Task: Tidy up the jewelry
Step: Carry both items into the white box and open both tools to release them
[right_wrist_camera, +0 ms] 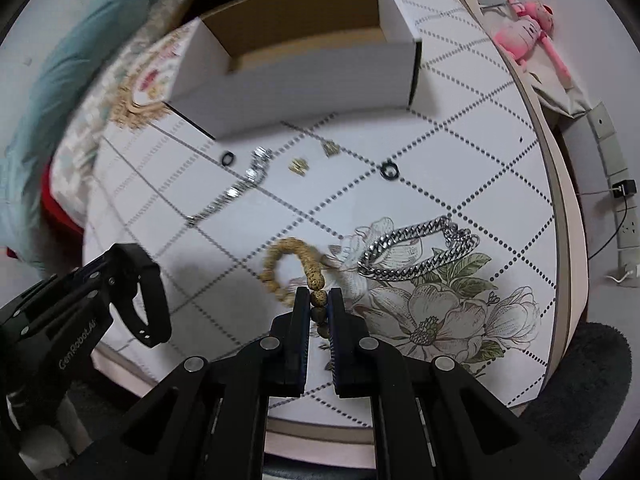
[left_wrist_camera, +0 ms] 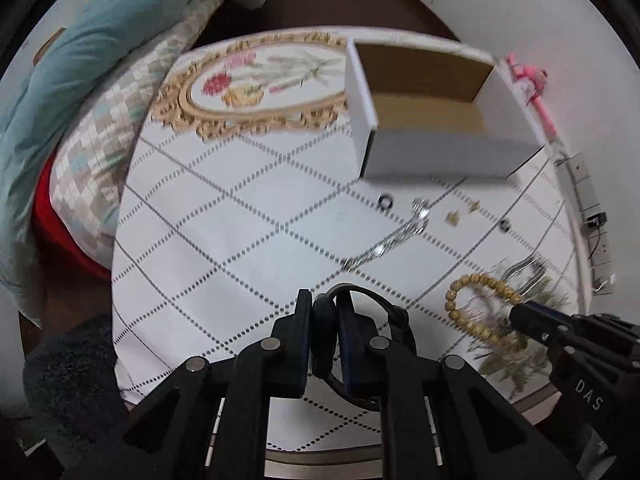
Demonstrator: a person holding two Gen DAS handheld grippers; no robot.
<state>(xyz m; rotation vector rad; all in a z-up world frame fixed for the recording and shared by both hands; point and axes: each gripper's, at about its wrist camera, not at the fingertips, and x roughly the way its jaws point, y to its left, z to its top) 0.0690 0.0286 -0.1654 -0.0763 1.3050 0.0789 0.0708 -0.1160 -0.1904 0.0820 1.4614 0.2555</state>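
My left gripper [left_wrist_camera: 325, 304] is shut on a black band bracelet [left_wrist_camera: 384, 312], held above the table near its front edge; it also shows in the right wrist view [right_wrist_camera: 152, 300]. My right gripper [right_wrist_camera: 319, 298] is shut on a tan bead bracelet [right_wrist_camera: 280, 260], which also shows in the left wrist view [left_wrist_camera: 476, 304]. An open white box [left_wrist_camera: 432, 120] with a brown inside stands at the back. On the cloth lie a thin silver chain [right_wrist_camera: 232, 192], a thick silver chain [right_wrist_camera: 420, 248], two black rings [right_wrist_camera: 389, 170] and small gold earrings [right_wrist_camera: 298, 166].
The round table [right_wrist_camera: 560, 200] has a patterned white cloth. Bedding and a pillow [left_wrist_camera: 100, 120] lie to the left. A pink plush toy [right_wrist_camera: 528, 32] and a power strip [right_wrist_camera: 628, 216] sit beyond the table's right edge.
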